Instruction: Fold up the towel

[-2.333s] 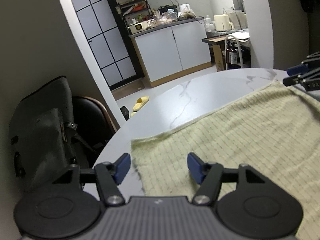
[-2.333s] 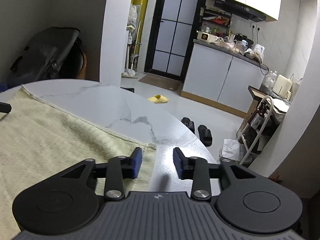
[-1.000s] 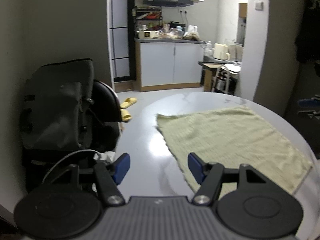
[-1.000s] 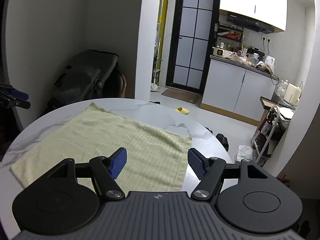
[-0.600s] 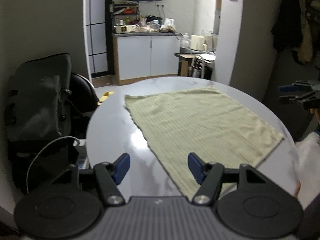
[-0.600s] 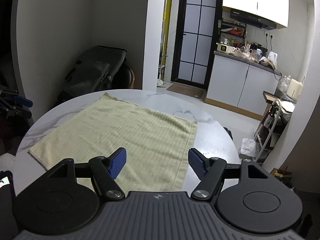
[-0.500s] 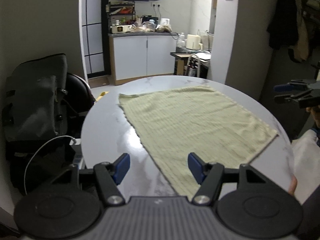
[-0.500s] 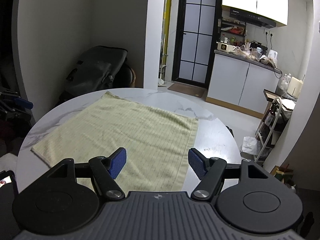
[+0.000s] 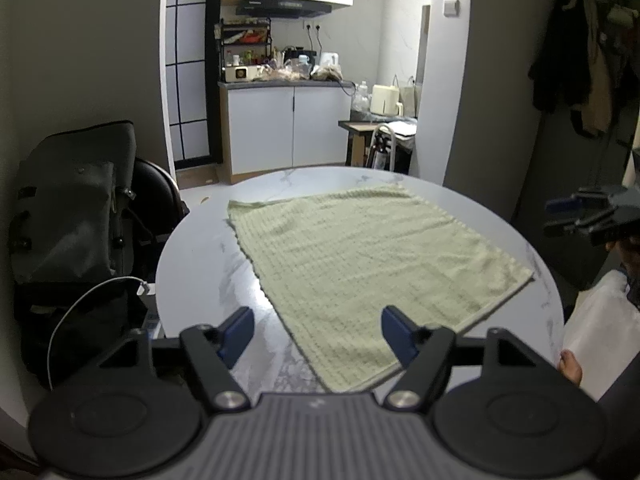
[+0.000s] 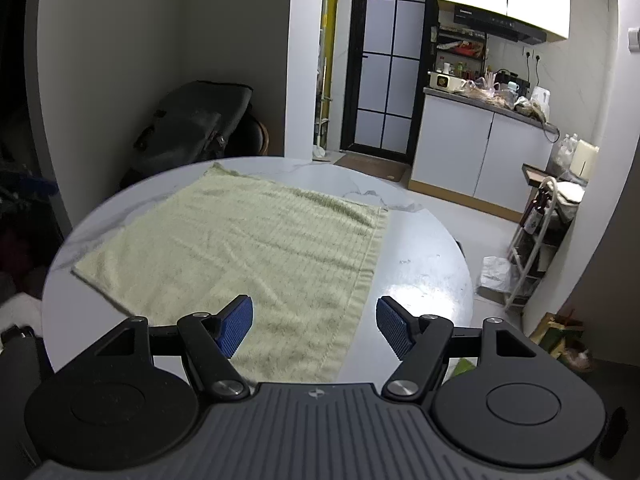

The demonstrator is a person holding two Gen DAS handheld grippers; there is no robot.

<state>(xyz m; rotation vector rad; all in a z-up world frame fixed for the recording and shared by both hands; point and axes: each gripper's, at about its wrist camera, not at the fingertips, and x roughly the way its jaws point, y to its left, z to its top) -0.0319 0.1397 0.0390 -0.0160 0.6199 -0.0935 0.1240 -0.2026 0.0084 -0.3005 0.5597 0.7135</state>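
A pale green towel (image 9: 368, 264) lies spread flat on a round white marble table (image 9: 192, 276). It also shows in the right wrist view (image 10: 256, 256). My left gripper (image 9: 316, 334) is open and empty, held above the towel's near left corner. My right gripper (image 10: 314, 326) is open and empty, held above the towel's near right edge. The right gripper also shows in the left wrist view (image 9: 592, 216), off the table's right side.
A dark bag (image 9: 76, 208) rests on a chair left of the table, with a white cable (image 9: 80, 300) below it. White kitchen cabinets (image 9: 288, 132) stand behind. A metal rack with bottles (image 10: 536, 240) stands right of the table.
Both grippers have pulled back and up from the towel's far corners to the near side of the table. The right gripper has opened wide. The towel now lies flat.
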